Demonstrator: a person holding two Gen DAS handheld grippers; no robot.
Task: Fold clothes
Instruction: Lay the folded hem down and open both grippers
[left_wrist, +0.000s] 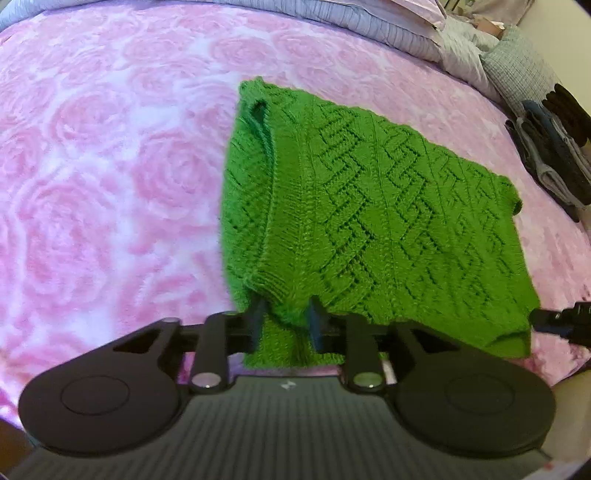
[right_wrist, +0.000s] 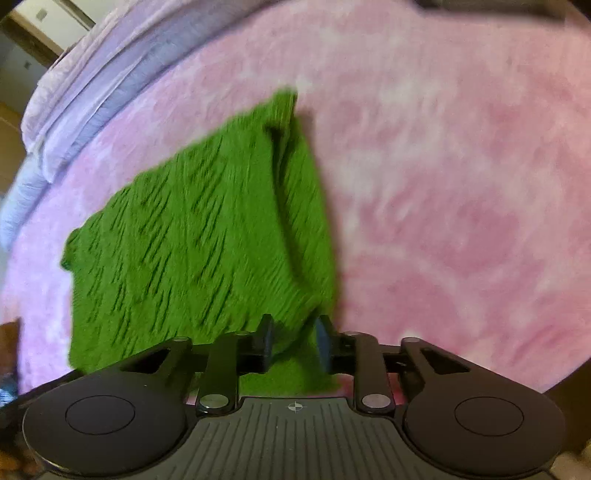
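**Desk:** Two devices over one garment. Where does it lie?

**Photographer:** A green knitted sweater (left_wrist: 354, 206) lies folded on a bed, on a pink rose-patterned blanket (left_wrist: 110, 177), one sleeve doubled back along its side. A stack of dark folded clothes (left_wrist: 557, 147) waits at the bed's far edge, probably finished pieces.

**Desk:** And the left hand-held gripper (left_wrist: 284, 321)?

**Photographer:** It points steeply down at the near hem, its jaws apart, with a bunch of knit between them. The pads look clear of the wool, so I read it as let go, not clamped.

**Desk:** The right hand-held gripper (right_wrist: 295, 339)?

**Photographer:** The same at the other near corner: jaws apart, green cloth in the gap, no visible pinch. That view is blurred, so contact is hard to swear to.

**Desk:** Why both at one edge?

**Photographer:** My reading: each took a corner so the hem travels evenly and the fold lands square, without one side dragging. The fold appears laid; smoothing or another fold may remain.
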